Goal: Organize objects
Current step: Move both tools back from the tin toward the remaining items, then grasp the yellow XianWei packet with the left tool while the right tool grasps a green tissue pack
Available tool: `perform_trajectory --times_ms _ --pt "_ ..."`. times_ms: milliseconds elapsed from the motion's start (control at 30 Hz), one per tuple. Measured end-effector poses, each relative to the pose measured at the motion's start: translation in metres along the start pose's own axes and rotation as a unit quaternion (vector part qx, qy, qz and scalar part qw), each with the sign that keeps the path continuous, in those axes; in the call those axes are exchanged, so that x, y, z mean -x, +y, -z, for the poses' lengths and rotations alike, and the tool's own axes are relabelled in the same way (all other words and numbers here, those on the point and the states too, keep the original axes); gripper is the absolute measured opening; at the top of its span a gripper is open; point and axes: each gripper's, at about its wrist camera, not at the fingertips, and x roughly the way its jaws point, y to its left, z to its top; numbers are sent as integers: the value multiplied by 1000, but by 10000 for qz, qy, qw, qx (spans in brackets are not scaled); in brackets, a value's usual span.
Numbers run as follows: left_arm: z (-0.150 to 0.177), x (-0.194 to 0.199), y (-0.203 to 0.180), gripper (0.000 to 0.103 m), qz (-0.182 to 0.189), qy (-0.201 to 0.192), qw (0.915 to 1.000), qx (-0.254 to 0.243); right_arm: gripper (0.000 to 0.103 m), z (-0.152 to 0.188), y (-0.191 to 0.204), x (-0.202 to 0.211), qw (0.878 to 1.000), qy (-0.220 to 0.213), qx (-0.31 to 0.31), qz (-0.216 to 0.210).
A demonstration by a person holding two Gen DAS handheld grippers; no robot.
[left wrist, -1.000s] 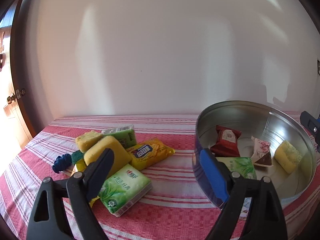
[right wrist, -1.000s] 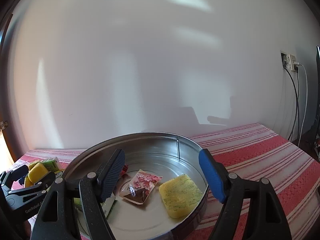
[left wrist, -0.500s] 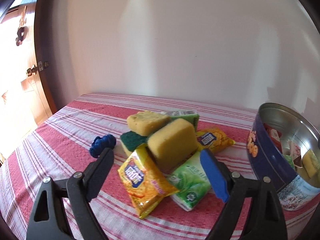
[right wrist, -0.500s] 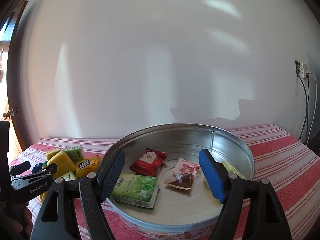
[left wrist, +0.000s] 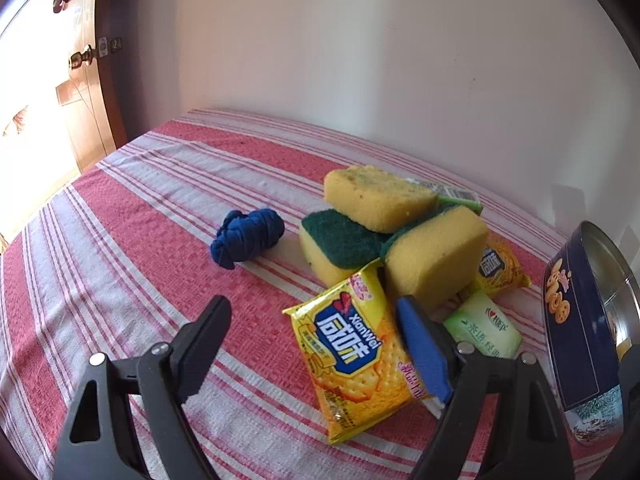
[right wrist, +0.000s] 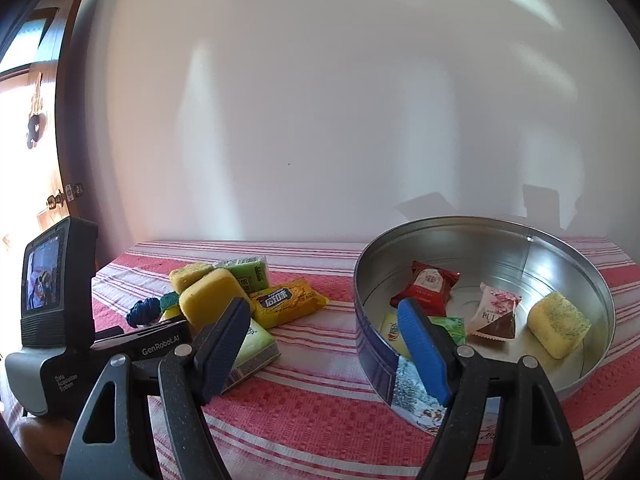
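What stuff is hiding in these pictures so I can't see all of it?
- Green tissue pack in the tin: right wrist view, the blue finger and tin wall cover most of it.
- Inside of the tin: left wrist view, cut off by the picture's edge.
- Green packet at the back of the pile: left wrist view, sponges lie over it.

Bright daylight from doorway [left wrist: 36, 92] at left, blown out w/ glare. Soft shadows on wall [right wrist: 320, 100]. Sharp center, fisheye bending + dark vignette at edges.
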Motion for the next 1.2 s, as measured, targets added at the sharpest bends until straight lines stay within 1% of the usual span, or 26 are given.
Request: perform_trajectory --times_ms 67,133,167,200,267,367,433,533,600,733,800,867,967,1033,1167,1200 --pt "3 -13 2 84 107 373 9992 100 78 0 3 -4 9999 110 16 -19" --pt "4 -12 -1 82 123 345 9993 28 78 1 2 -8 9998 195 -19 -62" --pt "4 -13 -1 76 162 390 9991 20 78 1 1 -8 9997 218 -34 -80" --pt "5 -12 -3 74 137 381 9992 -28 78 1 1 -9 9997 229 -39 -97" --pt "6 -11 -4 66 158 385 9991 -119 78 2 3 -9 9997 230 -38 -119" --pt "8 -8 -6 50 191 386 9986 -318 78 2 2 -10 9995 270 -50 -134" --pt "7 -8 -7 50 237 404 9978 -465 78 2 2 -11 9994 319 -59 -154" --pt "0 -6 1 50 315 404 9979 -404 78 3 4 -15 9986 463 -66 -243" --pt "-6 1 11 50 259 197 9990 -299 78 4 8 -18 9979 567 -61 -313" --pt "-18 14 33 50 -119 -393 9991 -108 78 5 21 -28 9959 775 -42 -456" --pt "-23 14 41 50 -279 -578 9979 -132 78 6 30 -36 9944 903 -31 -543" --pt "-26 14 47 50 -367 -657 9970 -169 78 7 39 -44 9926 1034 -14 -631" --pt "-30 10 58 50 -350 -632 9974 -52 78 8 53 -60 9898 1307 15 -567" --pt "-31 9 62 50 -390 -662 9970 8 78 10 59 -74 9866 1552 -95 -489" --pt "-30 15 63 50 -606 -813 9948 87 78 17 67 -107 9750 2168 -339 -343" --pt "-29 15 63 50 -655 -828 9944 95 78 17 69 -112 9730 2253 -377 -321"
